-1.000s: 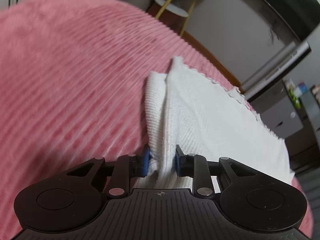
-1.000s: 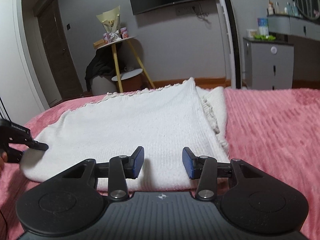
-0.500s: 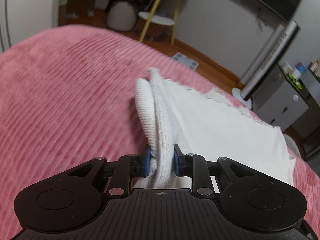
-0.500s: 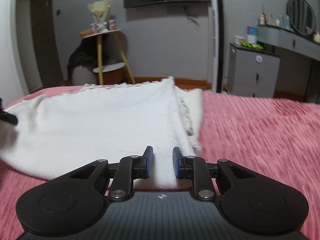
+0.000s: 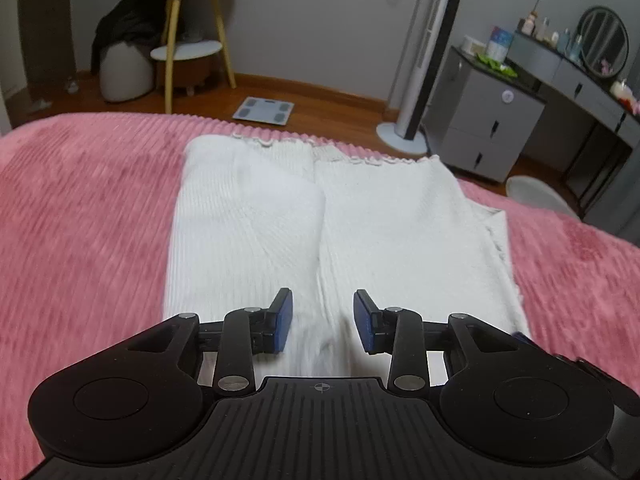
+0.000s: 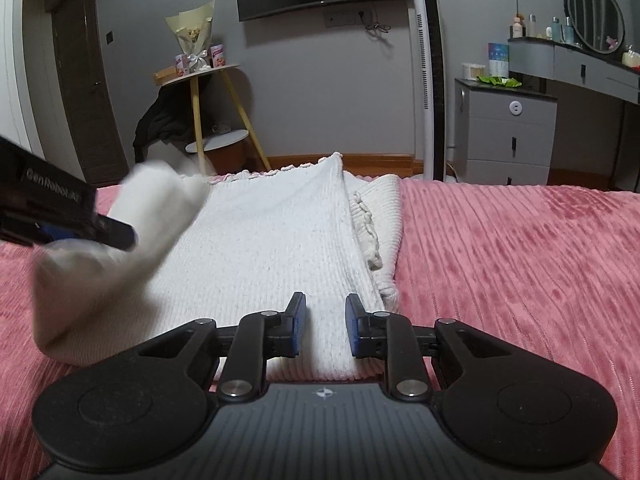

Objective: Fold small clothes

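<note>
Left hand-held gripper (image 5: 322, 322) wide over knit (image 5: 280, 232), holding nothing. Right hand-held gripper (image 6: 323, 324) narrow, grip on cloth unclear. Risk: left flap (image 5: 244, 216) springs back open on plush bed (image 5: 80, 208).

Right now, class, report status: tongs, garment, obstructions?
Left tongs open above white garment. Right tongs astride its near edge, grip unclear. Garment on pink bedspread, left side folded in.

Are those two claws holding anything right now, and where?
Left gripper: nothing, jaws wide above the white knit garment. Right gripper: jaws narrow over its near edge; a pinch cannot be told.
</note>
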`<state>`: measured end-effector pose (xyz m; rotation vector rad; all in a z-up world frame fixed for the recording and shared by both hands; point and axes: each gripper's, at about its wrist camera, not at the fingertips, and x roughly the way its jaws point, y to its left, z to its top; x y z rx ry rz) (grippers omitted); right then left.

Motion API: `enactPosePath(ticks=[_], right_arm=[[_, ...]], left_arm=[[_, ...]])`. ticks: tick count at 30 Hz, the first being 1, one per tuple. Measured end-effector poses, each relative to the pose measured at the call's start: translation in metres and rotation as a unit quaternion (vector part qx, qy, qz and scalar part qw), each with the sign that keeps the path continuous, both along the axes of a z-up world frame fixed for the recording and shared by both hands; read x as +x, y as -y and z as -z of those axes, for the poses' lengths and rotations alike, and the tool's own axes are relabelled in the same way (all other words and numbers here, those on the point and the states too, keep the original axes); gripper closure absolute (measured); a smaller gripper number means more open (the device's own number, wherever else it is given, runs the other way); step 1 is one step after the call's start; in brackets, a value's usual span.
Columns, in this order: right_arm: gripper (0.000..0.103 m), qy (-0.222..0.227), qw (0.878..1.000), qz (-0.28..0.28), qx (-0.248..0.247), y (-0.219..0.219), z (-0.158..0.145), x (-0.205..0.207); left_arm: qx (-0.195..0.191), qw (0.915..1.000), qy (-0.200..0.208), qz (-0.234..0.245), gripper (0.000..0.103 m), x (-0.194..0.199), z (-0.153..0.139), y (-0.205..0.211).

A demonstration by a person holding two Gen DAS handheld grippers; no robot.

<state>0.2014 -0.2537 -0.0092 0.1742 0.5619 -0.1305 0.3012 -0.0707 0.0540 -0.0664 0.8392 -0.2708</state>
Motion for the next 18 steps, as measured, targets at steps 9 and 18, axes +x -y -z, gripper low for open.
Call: enactPosePath(ticks=[9,18], right_arm=[[0.082,0.008,1.000,0.000,0.001,-0.002,-0.002,-0.001],[0.082,0.001,0.999,-0.027,-0.028,-0.024,-0.009,-0.005]], left_arm=[[0.017,0.9803,0.023,-0.195,0.049,-0.052,0.002,-0.085],[0.087,0.9583,-0.016,-0.272,0.049,-0.046,0.037,-0.125]])
